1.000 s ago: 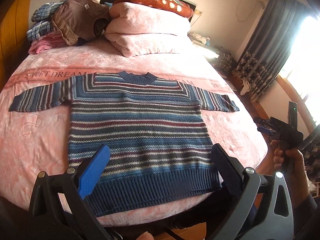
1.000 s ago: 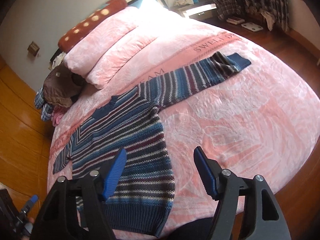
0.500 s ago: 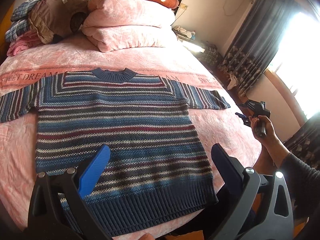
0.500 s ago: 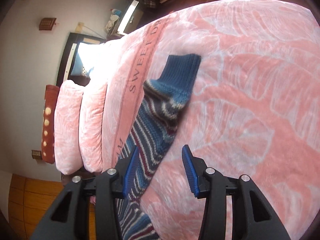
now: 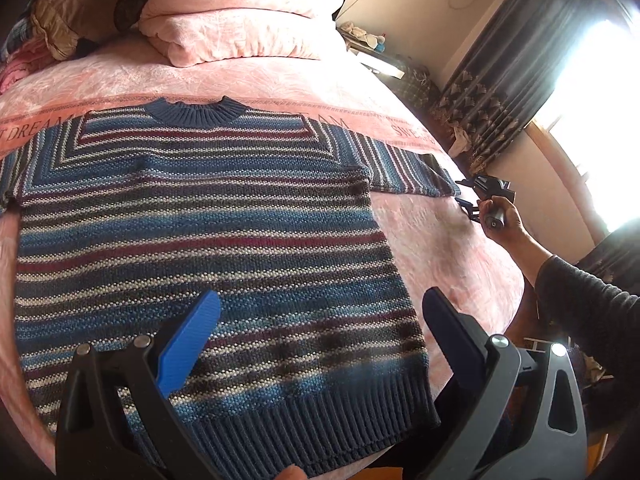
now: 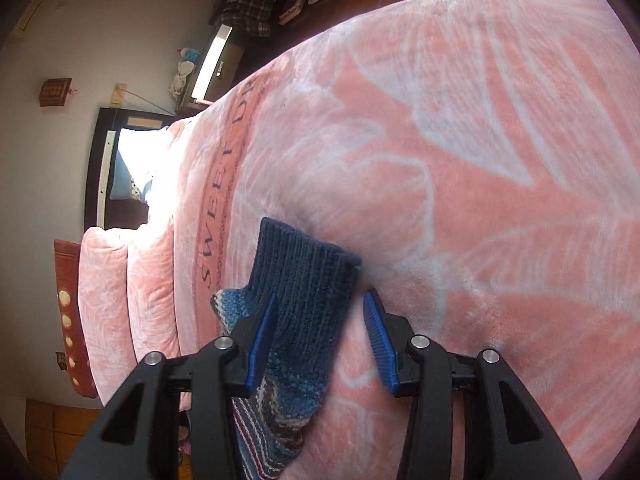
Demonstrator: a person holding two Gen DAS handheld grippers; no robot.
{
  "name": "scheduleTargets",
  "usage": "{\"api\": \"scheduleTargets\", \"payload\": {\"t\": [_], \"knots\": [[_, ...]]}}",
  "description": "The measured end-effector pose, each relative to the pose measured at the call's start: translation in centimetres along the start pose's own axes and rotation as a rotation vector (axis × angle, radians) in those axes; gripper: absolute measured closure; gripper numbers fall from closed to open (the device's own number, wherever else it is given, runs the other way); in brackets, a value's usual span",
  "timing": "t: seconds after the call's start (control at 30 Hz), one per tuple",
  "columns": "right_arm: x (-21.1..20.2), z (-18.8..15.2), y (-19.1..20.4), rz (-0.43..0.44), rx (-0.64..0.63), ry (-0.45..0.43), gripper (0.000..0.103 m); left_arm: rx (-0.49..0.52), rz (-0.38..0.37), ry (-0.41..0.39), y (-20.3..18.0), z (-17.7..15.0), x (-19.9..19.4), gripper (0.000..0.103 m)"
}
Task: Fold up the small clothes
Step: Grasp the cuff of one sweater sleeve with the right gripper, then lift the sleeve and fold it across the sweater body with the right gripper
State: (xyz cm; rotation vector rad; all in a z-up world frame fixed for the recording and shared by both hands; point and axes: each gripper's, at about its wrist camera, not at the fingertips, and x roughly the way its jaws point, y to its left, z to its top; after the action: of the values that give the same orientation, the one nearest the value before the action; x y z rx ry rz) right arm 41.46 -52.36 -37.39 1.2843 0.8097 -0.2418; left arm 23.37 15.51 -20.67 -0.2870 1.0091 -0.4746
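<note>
Right gripper (image 6: 318, 330): fingers apart, straddling the sweater's navy cuff (image 6: 304, 280), which extends toward 12 o'clock between them; contact cannot be confirmed. Left gripper (image 5: 320, 320): fingers wide apart, above the sweater (image 5: 208, 232) body, hem at 6 o'clock, collar at 12 o'clock. The sweater lies flat on the pink bed (image 5: 440, 248).

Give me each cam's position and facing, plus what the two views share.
Left wrist: on the left hand-held gripper, open over the sweater hem, facing the pillows; the right hand and dark sleeve show at right.
Right wrist: on the right hand-held gripper, rolled sideways at the bed edge, open around the sweater's cuff; no body part shows.
Shared: sweater's right sleeve, bed, pillows.
</note>
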Motion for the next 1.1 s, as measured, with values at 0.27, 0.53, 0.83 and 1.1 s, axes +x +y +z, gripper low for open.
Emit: {"api": "scheduleTargets", "payload": {"t": [0.27, 0.53, 0.83, 1.1], "knots": [[0.6, 0.4, 1.9, -0.023, -0.078, 0.016, 0.091, -0.169, -0.090, 0.048, 1.9, 0.4, 1.0, 0.003], [-4.4, -0.3, 8.5, -0.026, -0.244, -0.078, 0.094, -0.209, -0.066, -0.001, 3.1, 0.5, -2.1, 0.003], [-9.0, -7.6, 21.2, -0.148, -0.688, -0.222, 0.094, -0.272, -0.117, -0.098, 4.9, 0.0, -6.9, 0.003], [-9.5, -17.9, 30.2, -0.154, -0.989, -0.264, 0.094, -0.319, -0.158, -0.180, 7.3, -0.1, -10.2, 0.003]]}}
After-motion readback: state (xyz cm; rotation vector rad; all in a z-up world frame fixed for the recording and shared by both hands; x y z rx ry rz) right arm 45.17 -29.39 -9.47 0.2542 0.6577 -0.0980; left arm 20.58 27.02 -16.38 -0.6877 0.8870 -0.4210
